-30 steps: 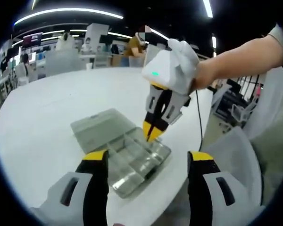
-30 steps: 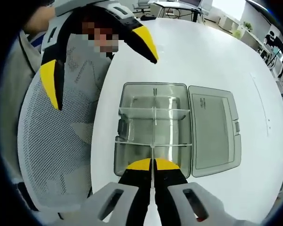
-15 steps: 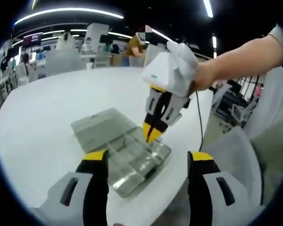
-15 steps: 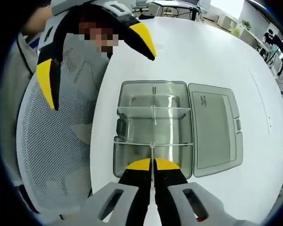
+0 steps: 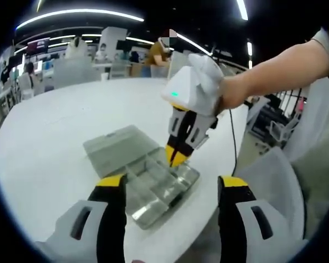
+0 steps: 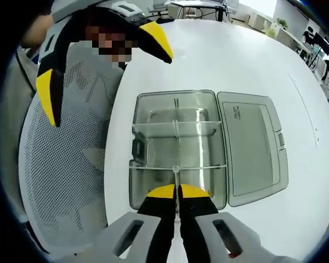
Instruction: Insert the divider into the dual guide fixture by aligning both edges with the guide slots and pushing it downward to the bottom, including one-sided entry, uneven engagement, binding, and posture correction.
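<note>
A clear plastic compartment box (image 6: 153, 148) lies on the white table with its lid (image 6: 252, 150) folded flat to one side. My right gripper (image 6: 178, 192) hangs over the box's near end, shut on a thin clear divider (image 6: 177, 175) seen edge-on, running down toward a cross wall of the box. In the left gripper view the right gripper (image 5: 173, 158) points down into the box (image 5: 153, 186), held by a gloved hand. My left gripper (image 5: 171, 183) stands open in front of the box, apart from it; its yellow fingertips (image 6: 158, 39) show beyond the box's far end.
A white mesh chair (image 6: 60, 164) stands against the table's edge beside the box. The round white table (image 5: 49, 126) stretches bare beyond the lid. A cable (image 5: 230, 142) trails from the right gripper. Desks and people are far behind.
The right gripper has leaned and shifted slightly over the box with the divider still in it. The left gripper has stayed open in place.
</note>
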The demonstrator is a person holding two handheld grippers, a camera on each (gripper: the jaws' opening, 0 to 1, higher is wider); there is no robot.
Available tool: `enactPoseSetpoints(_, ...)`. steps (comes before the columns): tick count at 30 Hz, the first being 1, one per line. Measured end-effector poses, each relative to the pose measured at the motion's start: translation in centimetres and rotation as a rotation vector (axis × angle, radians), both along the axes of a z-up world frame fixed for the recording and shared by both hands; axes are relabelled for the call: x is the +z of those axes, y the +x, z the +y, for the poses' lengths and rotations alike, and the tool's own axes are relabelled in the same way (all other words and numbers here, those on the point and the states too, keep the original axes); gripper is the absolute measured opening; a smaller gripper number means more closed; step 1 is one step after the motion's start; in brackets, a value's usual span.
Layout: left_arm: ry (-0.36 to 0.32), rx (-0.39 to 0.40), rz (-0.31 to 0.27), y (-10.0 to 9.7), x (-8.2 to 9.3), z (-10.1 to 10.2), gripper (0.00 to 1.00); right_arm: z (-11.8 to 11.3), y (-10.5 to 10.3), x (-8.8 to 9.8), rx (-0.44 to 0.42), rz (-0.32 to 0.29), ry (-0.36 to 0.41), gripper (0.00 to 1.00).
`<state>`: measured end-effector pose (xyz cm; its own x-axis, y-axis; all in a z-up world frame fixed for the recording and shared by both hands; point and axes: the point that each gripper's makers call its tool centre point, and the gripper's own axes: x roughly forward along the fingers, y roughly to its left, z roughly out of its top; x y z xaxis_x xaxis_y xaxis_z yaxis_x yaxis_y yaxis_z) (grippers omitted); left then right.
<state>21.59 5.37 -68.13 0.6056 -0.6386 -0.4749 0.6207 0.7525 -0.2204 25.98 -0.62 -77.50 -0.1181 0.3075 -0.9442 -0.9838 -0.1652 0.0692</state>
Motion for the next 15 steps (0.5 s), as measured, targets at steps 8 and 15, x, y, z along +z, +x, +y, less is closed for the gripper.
enactPoseSetpoints(8,0.001,0.006,-0.001,0.0,0.06,0.31,0.66,0.0,-0.06,-0.54,0.007,0.01,-0.005,0.0)
enactPoseSetpoints(15,0.003,0.007,-0.002,0.0,0.13,0.34,0.66,0.02,-0.18,-0.81,0.007,0.015,-0.003,0.0)
